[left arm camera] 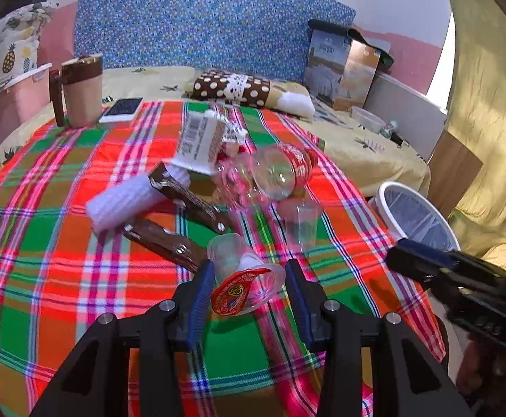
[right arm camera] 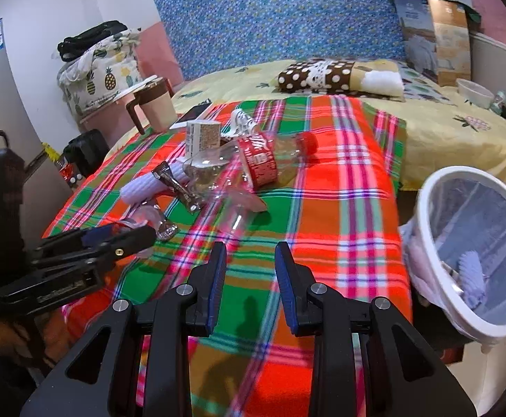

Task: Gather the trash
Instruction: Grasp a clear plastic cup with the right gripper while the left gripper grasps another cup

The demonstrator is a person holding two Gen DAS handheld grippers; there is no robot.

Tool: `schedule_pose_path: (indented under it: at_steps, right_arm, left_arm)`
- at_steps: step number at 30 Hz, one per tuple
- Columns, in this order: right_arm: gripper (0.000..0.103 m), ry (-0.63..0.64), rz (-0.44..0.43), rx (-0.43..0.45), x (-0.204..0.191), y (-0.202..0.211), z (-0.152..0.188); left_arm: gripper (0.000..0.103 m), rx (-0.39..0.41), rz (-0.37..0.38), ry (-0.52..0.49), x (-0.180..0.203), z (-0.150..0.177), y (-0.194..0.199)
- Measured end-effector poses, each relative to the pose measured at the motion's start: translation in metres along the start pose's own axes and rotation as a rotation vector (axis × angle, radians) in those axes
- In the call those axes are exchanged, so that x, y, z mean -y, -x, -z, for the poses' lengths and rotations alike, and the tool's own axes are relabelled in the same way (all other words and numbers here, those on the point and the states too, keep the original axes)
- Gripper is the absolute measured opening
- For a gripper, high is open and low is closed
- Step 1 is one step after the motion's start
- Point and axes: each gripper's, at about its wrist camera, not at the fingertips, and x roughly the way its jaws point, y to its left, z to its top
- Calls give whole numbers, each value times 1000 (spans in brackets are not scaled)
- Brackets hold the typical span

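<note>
My left tool (left arm camera: 249,279) straddles the tipped jelly cup (left arm camera: 244,283), jaws apart, not yet gripping. My right tool (right arm camera: 250,264) hangs spread and empty near the bin (right arm camera: 423,208), presumably awaiting its turn.

My left wrist camera is looking forward from low over the near edge of the plaid blanket (left arm camera: 62,278), close to the trash pile. My right wrist camera is facing the same way from nearer the blanket's right edge, beside the bin (right arm camera: 468,253). Both are sharing the pile, bin and bed (left arm camera: 367,153).
</note>
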Motion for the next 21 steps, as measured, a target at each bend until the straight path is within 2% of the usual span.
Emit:
schedule_pose_path:
  at_steps: [12, 14, 16, 21]
  right_arm:
    - [31, -73, -9, -79, -7, -42, -14]
    - [36, -80, 1, -84, -9, -45, -15]
    - [52, -87, 4, -94, -10, -48, -14]
    - [52, -82, 18, -106, -11, -53, -17]
  left_arm:
    - [42, 5, -10, 28, -28, -11, -4]
    - [42, 3, -11, 33, -33, -12, -6]
    - [42, 2, -10, 36, -37, -13, -9]
    - [42, -1, -3, 40, -41, -14, -13]
